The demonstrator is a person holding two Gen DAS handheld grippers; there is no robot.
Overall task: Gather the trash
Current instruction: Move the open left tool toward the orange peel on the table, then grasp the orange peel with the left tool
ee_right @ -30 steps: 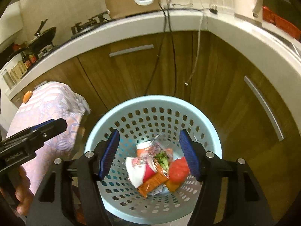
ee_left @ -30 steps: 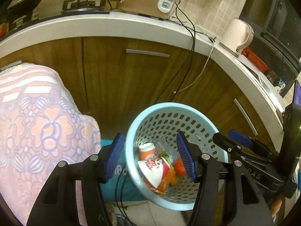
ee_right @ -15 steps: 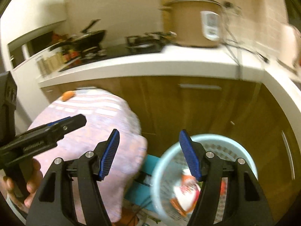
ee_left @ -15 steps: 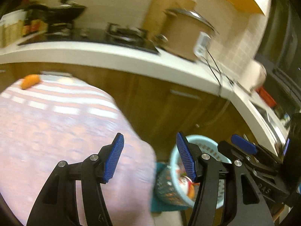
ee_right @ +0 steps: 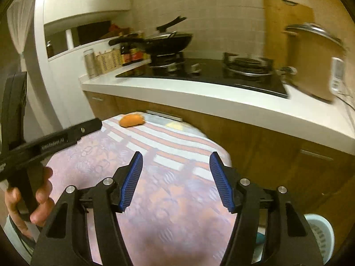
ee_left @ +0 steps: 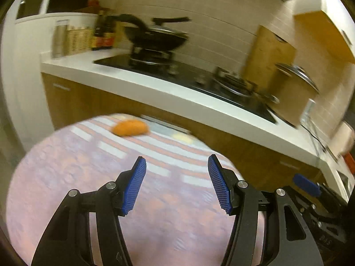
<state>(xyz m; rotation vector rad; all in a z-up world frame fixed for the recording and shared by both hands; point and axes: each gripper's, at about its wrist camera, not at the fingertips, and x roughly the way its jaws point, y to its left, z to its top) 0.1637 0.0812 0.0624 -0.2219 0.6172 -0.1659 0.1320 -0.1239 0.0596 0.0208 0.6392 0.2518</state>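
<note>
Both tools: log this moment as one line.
left tool: empty | right tool: closing, empty | orange scrap: on table's far end | basket: floor, lower right

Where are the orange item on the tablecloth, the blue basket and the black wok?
orange item (ee_right: 131, 120), right wrist view, its middle.
blue basket (ee_right: 319, 232), right wrist view, perforated wall.
black wok (ee_right: 168, 42), right wrist view, its side.

left gripper (ee_left: 176, 182): black angular frame, ribbed blue pads, silver screw heads beside each pad
right gripper (ee_right: 175, 180): same black frame, blue ribbed pads, silver screws
lettering: white print along the left gripper's black bar
cuff: pale edge below the left hand (ee_right: 33, 201)
</note>
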